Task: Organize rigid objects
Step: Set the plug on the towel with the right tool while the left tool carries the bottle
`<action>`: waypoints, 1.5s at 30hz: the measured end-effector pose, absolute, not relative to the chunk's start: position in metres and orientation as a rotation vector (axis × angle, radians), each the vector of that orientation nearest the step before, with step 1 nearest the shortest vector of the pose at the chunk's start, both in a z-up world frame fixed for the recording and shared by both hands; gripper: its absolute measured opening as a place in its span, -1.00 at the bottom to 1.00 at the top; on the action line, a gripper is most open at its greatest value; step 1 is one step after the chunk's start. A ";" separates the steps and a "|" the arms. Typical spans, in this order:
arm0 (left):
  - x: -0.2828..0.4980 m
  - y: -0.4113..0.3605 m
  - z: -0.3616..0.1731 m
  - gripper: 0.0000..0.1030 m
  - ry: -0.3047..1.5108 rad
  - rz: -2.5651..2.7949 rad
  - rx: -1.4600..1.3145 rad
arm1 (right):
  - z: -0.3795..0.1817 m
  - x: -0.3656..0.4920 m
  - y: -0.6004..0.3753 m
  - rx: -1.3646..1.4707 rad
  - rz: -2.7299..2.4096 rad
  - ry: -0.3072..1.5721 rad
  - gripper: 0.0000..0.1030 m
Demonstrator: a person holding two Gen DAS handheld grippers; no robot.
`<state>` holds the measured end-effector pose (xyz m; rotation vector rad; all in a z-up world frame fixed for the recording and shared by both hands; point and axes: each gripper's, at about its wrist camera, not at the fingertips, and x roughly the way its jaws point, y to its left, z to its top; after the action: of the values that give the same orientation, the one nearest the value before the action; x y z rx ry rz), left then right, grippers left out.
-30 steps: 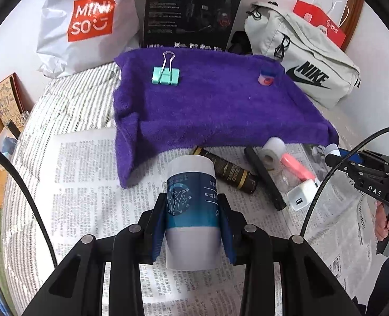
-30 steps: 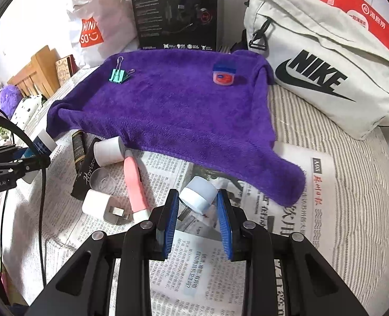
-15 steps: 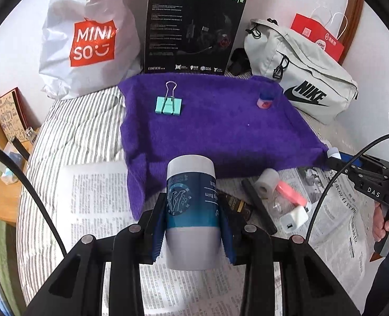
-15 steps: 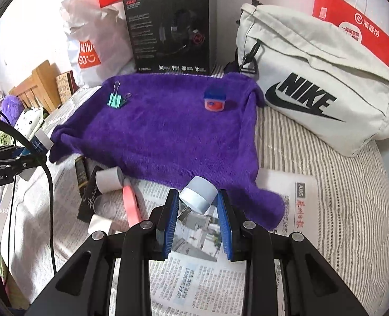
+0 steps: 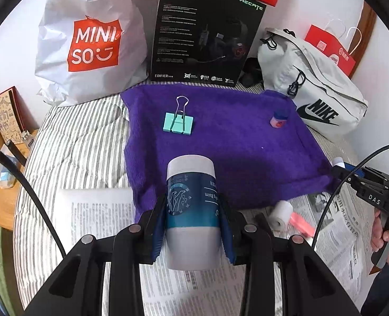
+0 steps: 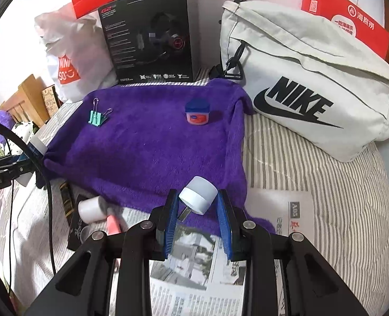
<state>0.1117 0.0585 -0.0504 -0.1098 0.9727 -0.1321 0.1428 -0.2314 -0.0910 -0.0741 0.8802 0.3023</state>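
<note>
Your left gripper (image 5: 191, 226) pinches a white and blue tub (image 5: 190, 210) by its sides, blue pads pressed on. The tub's long side runs up the picture, its white cap end pointing away from you, over the near edge of the purple towel (image 5: 228, 142). Your right gripper (image 6: 197, 220) pinches a small white plug (image 6: 198, 194), tilted, round end up and away. On the towel lie a green clip (image 5: 178, 123) and a little pink jar (image 6: 197, 112) with its blue lid on, well apart.
</note>
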 end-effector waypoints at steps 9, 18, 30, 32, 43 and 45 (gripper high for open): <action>0.133 0.066 -0.056 -0.33 0.985 -0.127 -0.148 | -0.090 0.172 -0.224 -0.083 0.299 0.879 -0.43; 0.144 0.068 -0.056 -0.33 0.991 -0.114 -0.154 | -0.103 0.215 -0.205 -0.106 0.312 0.898 -0.43; 0.162 0.068 -0.066 -0.33 1.016 -0.114 -0.163 | -0.129 0.256 -0.195 -0.090 0.307 0.951 -0.43; 0.166 0.068 -0.067 -0.33 1.020 -0.115 -0.162 | -0.130 0.257 -0.193 -0.094 0.314 0.951 -0.43; 0.183 0.064 -0.074 -0.33 1.036 -0.122 -0.162 | -0.129 0.254 -0.185 -0.135 0.334 0.962 -0.25; 0.187 0.062 -0.077 -0.33 1.042 -0.119 -0.162 | -0.127 0.252 -0.185 -0.145 0.331 0.962 -0.14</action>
<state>0.1874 0.0624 -0.0768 -0.1617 1.0420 -0.1195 0.2519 -0.1852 -0.1274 -0.1448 0.9625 0.3313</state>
